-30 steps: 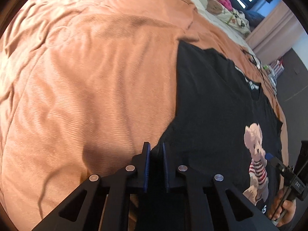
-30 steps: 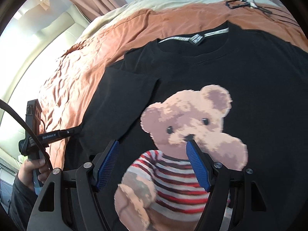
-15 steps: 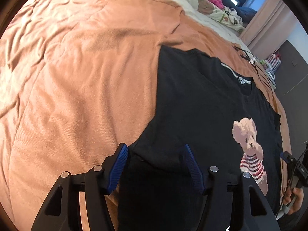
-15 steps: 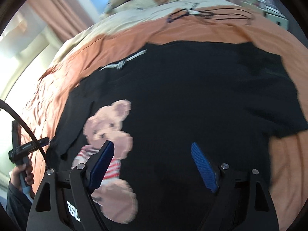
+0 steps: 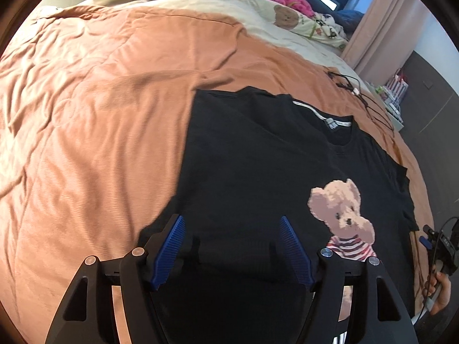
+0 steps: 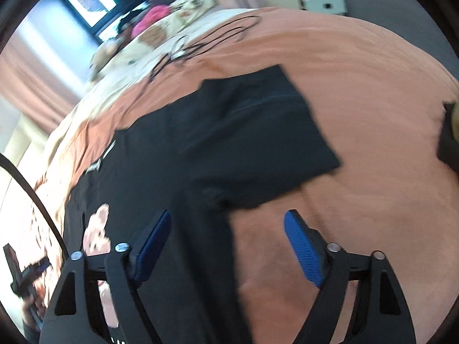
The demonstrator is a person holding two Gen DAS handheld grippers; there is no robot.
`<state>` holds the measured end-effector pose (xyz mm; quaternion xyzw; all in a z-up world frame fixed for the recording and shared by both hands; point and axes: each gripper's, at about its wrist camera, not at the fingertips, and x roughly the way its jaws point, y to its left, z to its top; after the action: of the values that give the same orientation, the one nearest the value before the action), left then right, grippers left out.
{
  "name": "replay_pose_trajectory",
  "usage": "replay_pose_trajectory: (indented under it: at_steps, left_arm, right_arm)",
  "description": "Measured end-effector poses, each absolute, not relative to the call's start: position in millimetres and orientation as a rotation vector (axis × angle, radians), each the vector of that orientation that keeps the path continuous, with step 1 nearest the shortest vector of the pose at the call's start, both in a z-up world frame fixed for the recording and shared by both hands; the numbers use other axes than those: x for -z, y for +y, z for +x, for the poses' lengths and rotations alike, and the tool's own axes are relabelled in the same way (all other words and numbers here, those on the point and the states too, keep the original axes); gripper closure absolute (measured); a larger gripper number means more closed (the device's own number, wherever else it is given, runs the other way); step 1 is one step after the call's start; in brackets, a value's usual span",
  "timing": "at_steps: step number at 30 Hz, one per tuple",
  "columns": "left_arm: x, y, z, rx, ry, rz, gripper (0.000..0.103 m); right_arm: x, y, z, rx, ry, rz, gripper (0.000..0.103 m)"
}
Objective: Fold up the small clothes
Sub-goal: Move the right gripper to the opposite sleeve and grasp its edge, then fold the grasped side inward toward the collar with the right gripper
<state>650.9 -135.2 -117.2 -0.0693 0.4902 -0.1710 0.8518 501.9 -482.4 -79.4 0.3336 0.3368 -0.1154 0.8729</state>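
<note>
Your black T-shirt (image 5: pixel 258 172) lies face up on the orange bedspread (image 5: pixel 100 114), filling the centre and right of the left view, bear print (image 5: pixel 341 215) at lower right. One side looks folded in already; the sleeve (image 6: pixel 258 132) in the right view's centre is still spread. Your left gripper (image 5: pixel 231 246) and right gripper (image 6: pixel 226 246) both hover spread apart, holding nothing. Most folding remains.

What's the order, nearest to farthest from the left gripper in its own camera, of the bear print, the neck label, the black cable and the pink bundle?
From the left gripper:
1. Bear print, right, on the shirt front.
2. Neck label, at the collar.
3. Black cable, on the orange blanket beyond the shirt.
4. Pink bundle, by the pillows.
</note>
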Motion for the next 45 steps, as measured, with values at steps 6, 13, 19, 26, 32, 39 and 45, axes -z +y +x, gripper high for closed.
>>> replay_pose_trajectory:
  at_steps: [6, 13, 19, 26, 32, 39, 45]
  left_arm:
    - [119.6, -160.1, 647.1, 0.399, 1.035, -0.120, 0.032]
    - [121.7, -175.8, 646.1, 0.419, 1.034, -0.106, 0.032]
    - [122.1, -184.5, 645.9, 0.426, 1.032, -0.095, 0.032]
    - [120.7, -190.1, 645.3, 0.435, 1.030, -0.090, 0.032]
    - [119.0, -187.3, 644.8, 0.432, 1.032, -0.104, 0.032]
    - [112.0, -178.4, 642.9, 0.422, 1.023, -0.107, 0.032]
    - [110.9, -171.7, 643.2, 0.418, 1.025, -0.122, 0.032]
  right_arm:
    - [90.8, -493.3, 496.8, 0.277, 0.678, 0.802, 0.044]
    - [111.9, -515.7, 499.0, 0.297, 0.623, 0.934, 0.061]
    - [117.0, -525.4, 504.6, 0.326, 0.584, 0.966, 0.082]
    - [76.6, -512.0, 516.7, 0.264, 0.525, 0.824, 0.101]
    - [35.9, -482.0, 525.6, 0.167, 0.500, 0.675, 0.101]
    - [15.4, -449.4, 534.6, 0.050, 0.512, 0.548, 0.101]
    - [18.4, -421.3, 543.3, -0.068, 0.580, 0.409, 0.101]
